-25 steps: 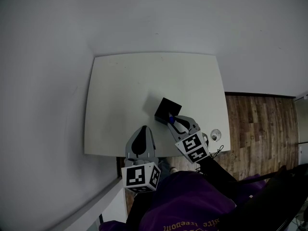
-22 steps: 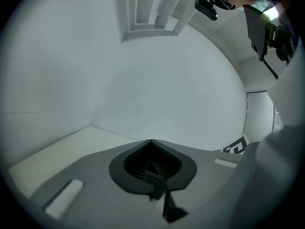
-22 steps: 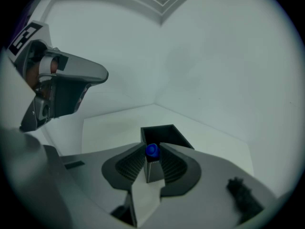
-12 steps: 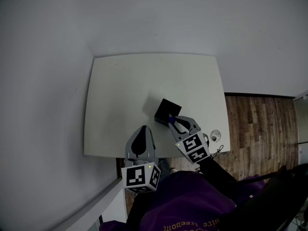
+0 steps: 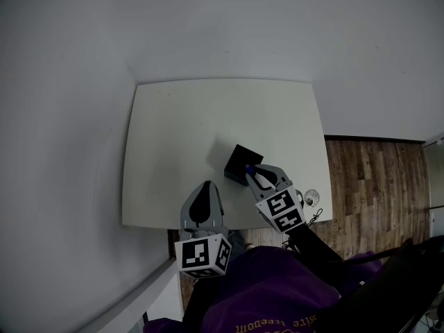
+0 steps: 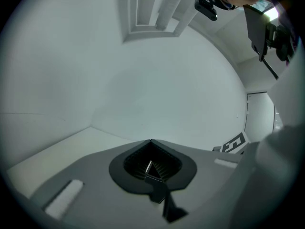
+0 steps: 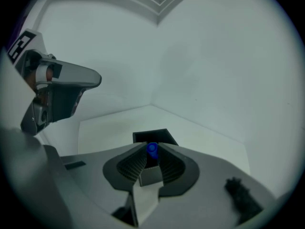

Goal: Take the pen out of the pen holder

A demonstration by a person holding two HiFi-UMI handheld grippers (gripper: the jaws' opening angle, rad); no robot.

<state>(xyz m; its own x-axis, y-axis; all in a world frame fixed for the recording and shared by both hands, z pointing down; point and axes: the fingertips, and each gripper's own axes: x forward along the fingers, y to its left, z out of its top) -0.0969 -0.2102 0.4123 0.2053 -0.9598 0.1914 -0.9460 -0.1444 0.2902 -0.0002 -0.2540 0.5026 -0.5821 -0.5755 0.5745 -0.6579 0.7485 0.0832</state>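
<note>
Over the pen holder (image 5: 240, 162), the right gripper (image 7: 151, 157) pinches the pen (image 7: 152, 149) by its blue top, likely light, stiff, slick; the left gripper (image 6: 148, 167) is pressed together.

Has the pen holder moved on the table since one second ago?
No. The pen holder keeps its place relative to the near edge of the table.

The head camera is looking steeply down on the whole counter (image 5: 173, 130) from well above. The left gripper (image 5: 207, 184) camera is facing low across the counter toward the wall (image 6: 157, 94). The right gripper (image 5: 252, 173) camera is sitting close behind the pen (image 7: 152, 149) and pen holder (image 7: 150, 136), which the head view is also showing, with the left gripper at upper left.
</note>
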